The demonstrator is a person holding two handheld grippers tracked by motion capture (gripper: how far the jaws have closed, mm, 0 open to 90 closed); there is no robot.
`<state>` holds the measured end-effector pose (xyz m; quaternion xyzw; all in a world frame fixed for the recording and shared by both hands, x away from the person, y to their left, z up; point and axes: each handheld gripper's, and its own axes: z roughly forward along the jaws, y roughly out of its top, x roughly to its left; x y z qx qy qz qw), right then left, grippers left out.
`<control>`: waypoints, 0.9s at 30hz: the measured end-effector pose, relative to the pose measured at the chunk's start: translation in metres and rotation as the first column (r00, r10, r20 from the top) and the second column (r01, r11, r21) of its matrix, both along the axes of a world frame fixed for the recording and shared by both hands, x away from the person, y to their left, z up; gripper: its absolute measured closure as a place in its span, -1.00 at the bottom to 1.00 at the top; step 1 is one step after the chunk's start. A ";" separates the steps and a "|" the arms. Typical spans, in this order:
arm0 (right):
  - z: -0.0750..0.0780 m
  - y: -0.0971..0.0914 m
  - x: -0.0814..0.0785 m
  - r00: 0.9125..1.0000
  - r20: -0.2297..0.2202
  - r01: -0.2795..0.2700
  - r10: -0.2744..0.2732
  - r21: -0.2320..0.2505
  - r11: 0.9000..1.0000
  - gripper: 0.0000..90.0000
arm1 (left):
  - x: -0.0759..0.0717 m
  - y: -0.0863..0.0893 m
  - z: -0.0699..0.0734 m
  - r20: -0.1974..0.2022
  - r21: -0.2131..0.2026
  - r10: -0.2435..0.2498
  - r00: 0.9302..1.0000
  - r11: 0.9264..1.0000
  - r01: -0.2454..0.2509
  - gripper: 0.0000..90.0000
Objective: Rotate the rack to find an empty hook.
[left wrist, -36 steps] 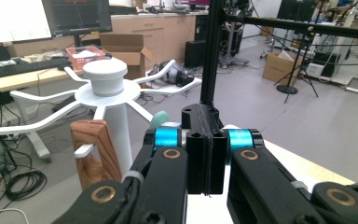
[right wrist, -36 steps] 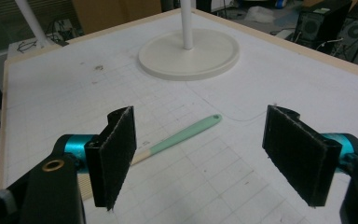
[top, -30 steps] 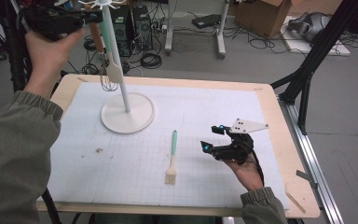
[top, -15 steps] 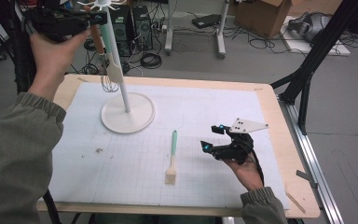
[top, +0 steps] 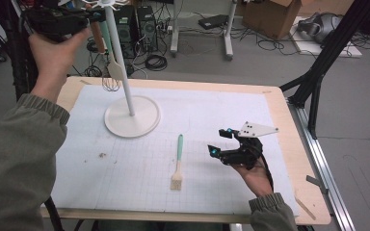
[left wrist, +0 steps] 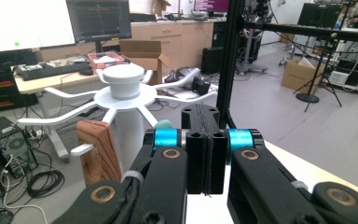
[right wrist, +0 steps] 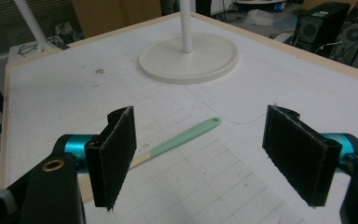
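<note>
Surface: light wood table covered by a white gridded mat with a few dark specks near its left side. No brand, label or legible writing anywhere; the monitors in the left gripper view show content too small to read. Room: grey floor with cable tangles, PC towers behind the table, cardboard boxes, black frame struts at right; left gripper view also shows a desk with keyboards, a red basket and an open box. White hanging stand sits on the mat's far-left part, round base flat on the mat, spoked top with curved arms. Hanging from it: a wood-handled utensil, a mint-handled spatula, and a wire whisk lower down. Left gripper is raised at the stand's top, jaws clamped fully together with nothing between them; the wooden handle is just left of its jaws in its own view. Mint-handled pastry brush lies flat mid-mat, bristles toward the person, between the stand base and the right gripper. Right gripper rests low on the mat, just right of the brush, jaws spread wide, empty, brush handle beyond them, not touched.
</note>
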<state>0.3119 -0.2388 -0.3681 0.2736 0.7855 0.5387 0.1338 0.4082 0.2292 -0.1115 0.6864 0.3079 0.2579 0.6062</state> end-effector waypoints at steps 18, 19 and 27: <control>0.001 -0.001 0.000 1.000 -0.002 0.000 0.000 0.003 1.000 -0.45 | 0.004 0.016 0.000 -0.001 -0.004 0.029 1.000 1.000 -0.029 0.98; 0.001 -0.001 0.000 1.000 -0.001 -0.001 0.001 0.003 1.000 -0.45 | 0.004 0.017 0.000 -0.004 -0.008 0.031 1.000 1.000 -0.031 0.98; 0.001 0.000 0.000 1.000 -0.001 -0.001 0.001 0.001 1.000 -0.45 | 0.006 0.023 0.000 -0.006 -0.016 0.041 0.999 0.999 -0.041 0.98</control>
